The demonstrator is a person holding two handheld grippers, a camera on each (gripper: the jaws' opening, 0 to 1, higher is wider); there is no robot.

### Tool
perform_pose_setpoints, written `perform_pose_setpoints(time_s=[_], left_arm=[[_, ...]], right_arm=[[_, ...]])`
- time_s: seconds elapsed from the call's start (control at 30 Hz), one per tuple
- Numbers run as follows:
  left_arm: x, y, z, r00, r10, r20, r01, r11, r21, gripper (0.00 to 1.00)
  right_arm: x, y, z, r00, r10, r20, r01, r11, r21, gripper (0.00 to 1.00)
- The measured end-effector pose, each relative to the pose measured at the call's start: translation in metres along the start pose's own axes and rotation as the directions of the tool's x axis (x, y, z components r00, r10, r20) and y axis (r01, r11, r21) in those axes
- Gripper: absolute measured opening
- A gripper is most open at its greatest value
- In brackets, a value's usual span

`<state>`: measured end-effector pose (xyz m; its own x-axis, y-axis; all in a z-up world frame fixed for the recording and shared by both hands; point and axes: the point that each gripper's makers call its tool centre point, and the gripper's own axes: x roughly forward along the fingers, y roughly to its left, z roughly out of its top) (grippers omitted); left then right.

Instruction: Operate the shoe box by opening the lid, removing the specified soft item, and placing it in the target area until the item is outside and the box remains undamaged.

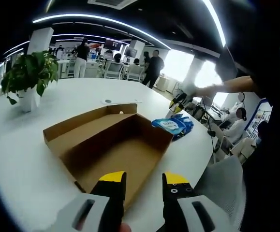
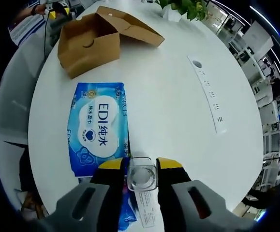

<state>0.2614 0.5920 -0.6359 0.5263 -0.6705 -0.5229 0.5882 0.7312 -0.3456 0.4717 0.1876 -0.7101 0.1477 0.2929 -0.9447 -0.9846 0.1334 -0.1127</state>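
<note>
Both views are bright and evenly lit; in the left gripper view long ceiling light strips (image 1: 130,29) curve overhead and windows (image 1: 205,75) at the right blow out to pure white, haloing what stands near them; the white counter (image 1: 28,145) is pale and almost shadowless, with a darker floor inside the open box (image 1: 115,150); fisheye bending bows straight lines hard toward the edges, where detail smears; in the right gripper view the blue packet (image 2: 98,128) shows soft sheen on its wrapper and its print stays legible; the near claws look slightly soft
</note>
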Motion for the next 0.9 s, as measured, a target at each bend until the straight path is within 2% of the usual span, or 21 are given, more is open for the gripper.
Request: perform_pose_setpoints(time_s=[0.5,0.9], left_arm=[[0.003,-0.002,0.001,1.0,-0.009,0.0,0.009,1.0,0.004,0.3],[0.003,-0.004,0.008,1.0,-0.016,0.016,0.016,1.0,0.01,0.3]], right_arm=[[-0.006,-0.004,-0.005,1.0,-0.024,-0.011,0.024,1.0,-0.019,0.27],[-0.027,-0.004,-0.011,0.997,-0.074,-0.004,0.074,0.997,0.011,0.3]])
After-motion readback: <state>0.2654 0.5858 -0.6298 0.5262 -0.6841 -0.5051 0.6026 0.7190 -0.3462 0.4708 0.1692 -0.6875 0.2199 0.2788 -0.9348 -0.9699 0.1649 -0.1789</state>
